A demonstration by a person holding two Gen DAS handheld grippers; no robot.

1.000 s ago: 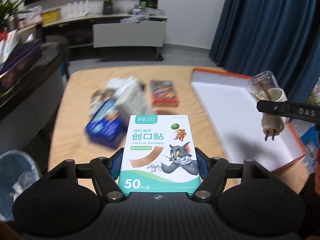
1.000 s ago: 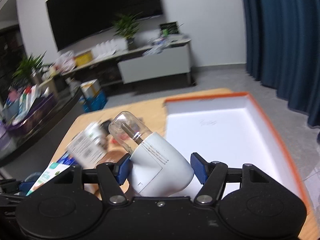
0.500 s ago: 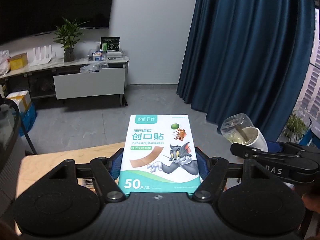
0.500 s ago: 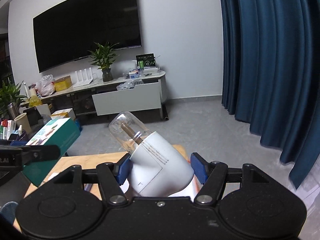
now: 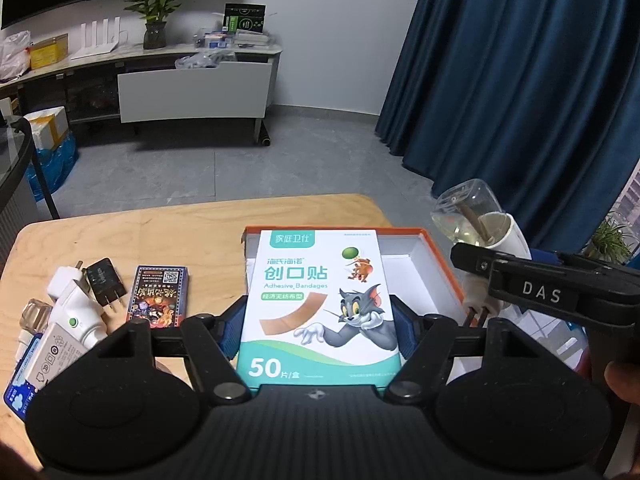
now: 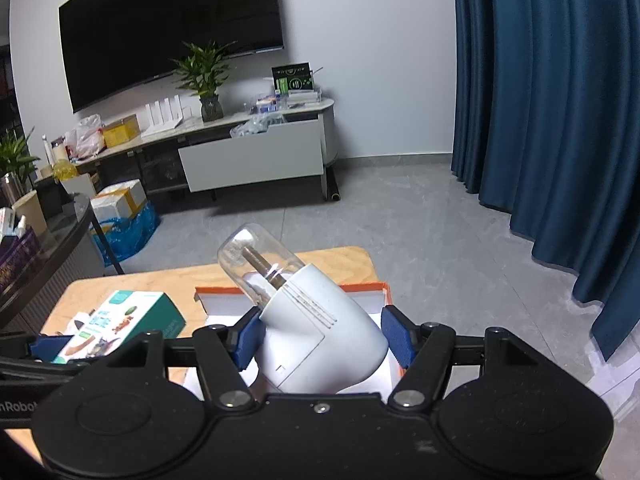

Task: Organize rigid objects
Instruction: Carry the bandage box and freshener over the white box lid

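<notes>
Left wrist view: both grippers carry their loads over the orange-edged tray [image 5: 442, 268].

The left gripper [image 5: 316, 330] is clamped on the bandage box [image 5: 316, 300], a flat white-and-teal carton with cartoon print, held face up above the tray's near end, probably for setting down inside. The right gripper [image 6: 320, 338] grips a white plug-in vaporizer [image 6: 320, 344], its clear bottle tilted up-left. Loose chargers [image 5: 80, 296] and a card pack [image 5: 158, 296] wait on the wooden table [image 5: 200, 232].

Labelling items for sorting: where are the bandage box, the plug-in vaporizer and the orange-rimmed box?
bandage box [image 5: 320, 304]: left wrist view, printed front face.
plug-in vaporizer [image 6: 320, 344]: right wrist view, white body.
orange-rimmed box [image 5: 440, 264]: left wrist view, right wall.
</notes>
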